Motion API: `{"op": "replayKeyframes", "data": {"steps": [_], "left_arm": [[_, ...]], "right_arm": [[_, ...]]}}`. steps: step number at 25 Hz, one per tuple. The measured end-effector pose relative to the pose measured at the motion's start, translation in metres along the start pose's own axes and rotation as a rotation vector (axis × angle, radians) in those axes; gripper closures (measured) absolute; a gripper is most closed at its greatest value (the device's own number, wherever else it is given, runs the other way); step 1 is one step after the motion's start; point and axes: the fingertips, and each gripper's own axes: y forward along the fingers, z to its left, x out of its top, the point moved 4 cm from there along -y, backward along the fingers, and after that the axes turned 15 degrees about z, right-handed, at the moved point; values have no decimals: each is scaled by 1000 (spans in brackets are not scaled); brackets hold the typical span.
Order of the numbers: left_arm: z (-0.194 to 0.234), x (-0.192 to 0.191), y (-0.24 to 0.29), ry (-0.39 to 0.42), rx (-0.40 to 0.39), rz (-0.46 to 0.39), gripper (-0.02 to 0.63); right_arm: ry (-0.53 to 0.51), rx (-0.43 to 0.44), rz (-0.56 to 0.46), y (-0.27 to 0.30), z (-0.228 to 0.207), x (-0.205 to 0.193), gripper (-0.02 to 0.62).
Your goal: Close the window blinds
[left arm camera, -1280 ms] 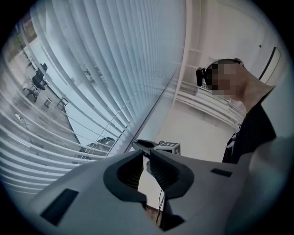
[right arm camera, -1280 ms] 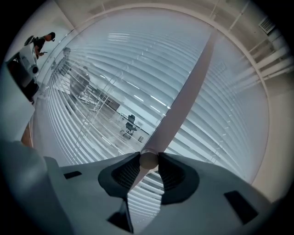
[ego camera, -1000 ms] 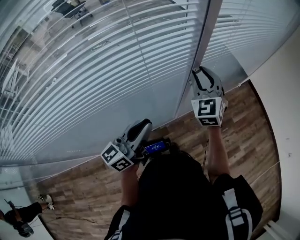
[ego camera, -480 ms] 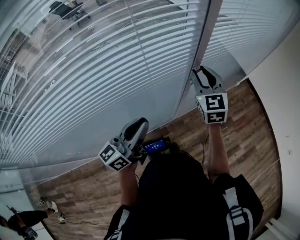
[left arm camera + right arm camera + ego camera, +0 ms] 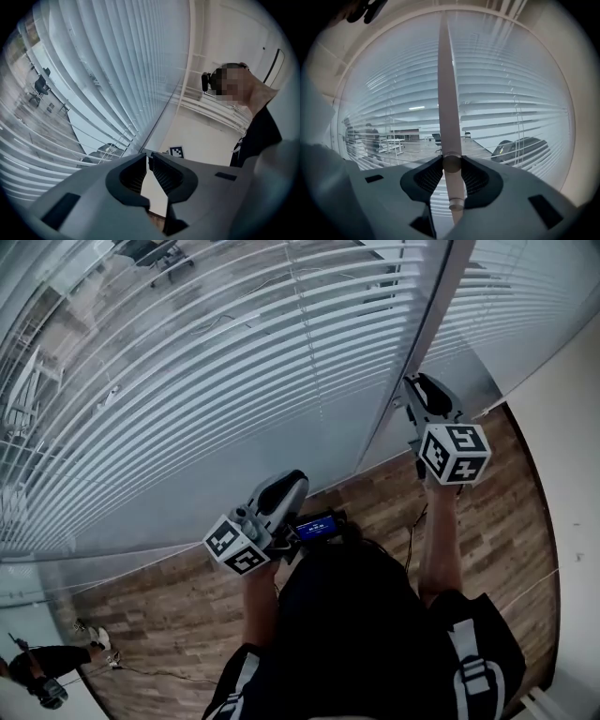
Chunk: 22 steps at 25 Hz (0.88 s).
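Note:
White slatted window blinds (image 5: 216,381) fill the glass in front of me, their slats partly tilted so the room beyond shows through. In the right gripper view the pale tilt wand (image 5: 446,93) hangs straight down in front of the blinds (image 5: 515,98). My right gripper (image 5: 451,161) is shut on the wand near its lower end. In the head view that right gripper (image 5: 417,388) is raised against the window frame. My left gripper (image 5: 292,486) hangs lower and left, away from the blinds. Its jaws meet at the tips of the left gripper (image 5: 149,158) with nothing between them.
A window mullion (image 5: 441,306) runs up beside the right gripper. A white wall (image 5: 562,427) closes the right side above a wood floor (image 5: 487,493). A small blue-screened device (image 5: 314,526) sits at my chest. Another person's legs (image 5: 37,667) show at lower left.
My right gripper has rolled about the wand; its marker cube has swung over to the right. The left gripper has hardly moved.

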Motion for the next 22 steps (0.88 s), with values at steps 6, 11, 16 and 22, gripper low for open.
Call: {"op": "replayKeyframes", "data": {"steps": [6, 11, 16, 22], "left_arm": [[2, -5, 1, -7, -4, 2, 568], [0, -2, 0, -4, -6, 2, 568], [0, 1, -1, -3, -7, 0, 568], [0, -5, 4, -2, -13, 3, 568]], "right_arm": [[105, 68, -5, 1, -4, -7, 466], [204, 148, -18, 0, -6, -6, 466], [233, 172, -20, 0, -4, -4, 466], [404, 305, -32, 1, -14, -13, 466]]}}
